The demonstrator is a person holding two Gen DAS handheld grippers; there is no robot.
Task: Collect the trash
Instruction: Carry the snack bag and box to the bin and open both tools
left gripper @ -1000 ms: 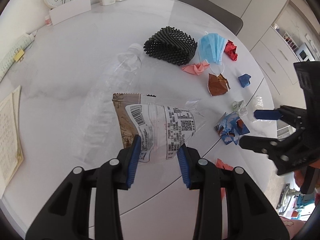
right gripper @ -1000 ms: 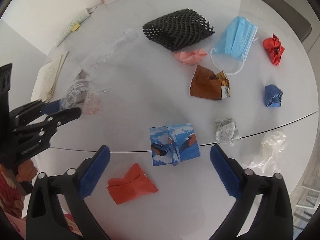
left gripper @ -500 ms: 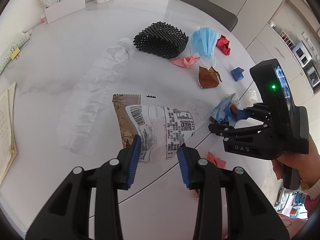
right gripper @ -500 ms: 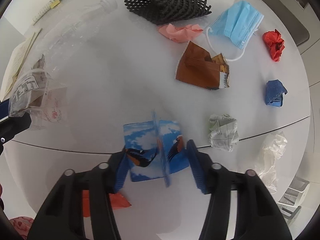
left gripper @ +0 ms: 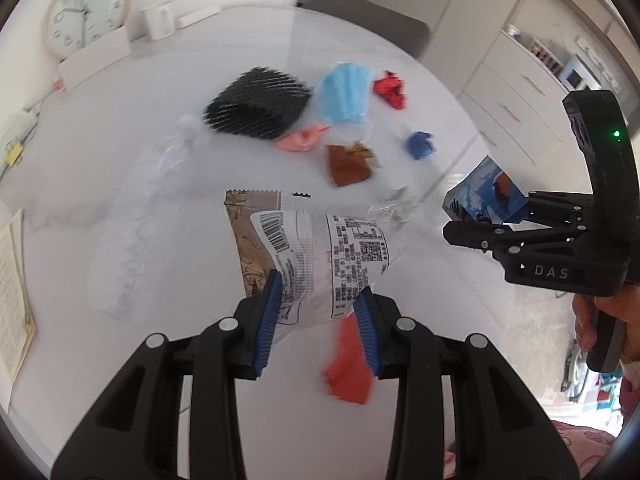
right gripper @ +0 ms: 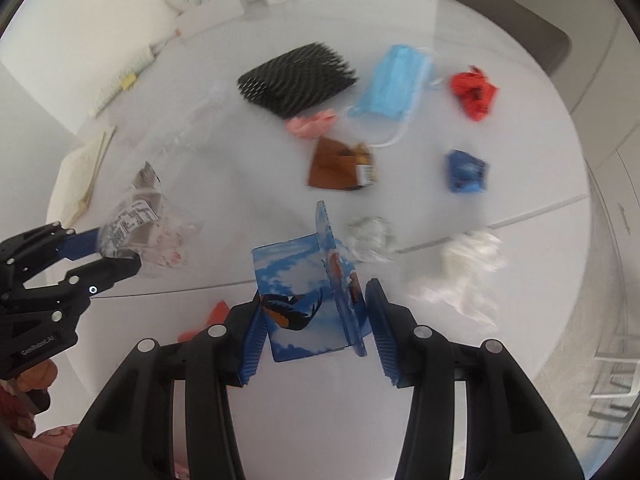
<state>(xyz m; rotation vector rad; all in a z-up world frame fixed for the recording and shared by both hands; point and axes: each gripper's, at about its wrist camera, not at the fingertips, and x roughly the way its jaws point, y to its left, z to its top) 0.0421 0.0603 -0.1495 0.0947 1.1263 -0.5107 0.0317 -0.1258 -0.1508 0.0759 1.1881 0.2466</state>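
My left gripper (left gripper: 316, 320) is shut on a clear plastic snack bag (left gripper: 320, 248) with a barcode and holds it above the white table (left gripper: 120, 128). It also shows in the right wrist view (right gripper: 136, 216). My right gripper (right gripper: 316, 338) is shut on a blue printed wrapper (right gripper: 304, 288), lifted off the table; the wrapper also shows in the left wrist view (left gripper: 486, 194). Trash lies on the table: black foam net (right gripper: 296, 80), blue face mask (right gripper: 394, 84), pink scrap (right gripper: 312, 124), brown wrapper (right gripper: 340, 164), red ball (right gripper: 474, 92), blue ball (right gripper: 466, 172), orange scrap (left gripper: 350, 364).
A crushed clear bottle (left gripper: 144, 208) lies left of the bag. A grey paper wad (right gripper: 370, 236) and a white plastic wad (right gripper: 464, 268) sit near the table's seam. A clock (left gripper: 86, 10), mug (left gripper: 158, 20) and papers (left gripper: 12, 300) are at the edges. A chair (right gripper: 512, 20) stands behind.
My right gripper closed on the blue wrapper and lifted it off the table. My left gripper kept hold of the snack bag and rose slightly.
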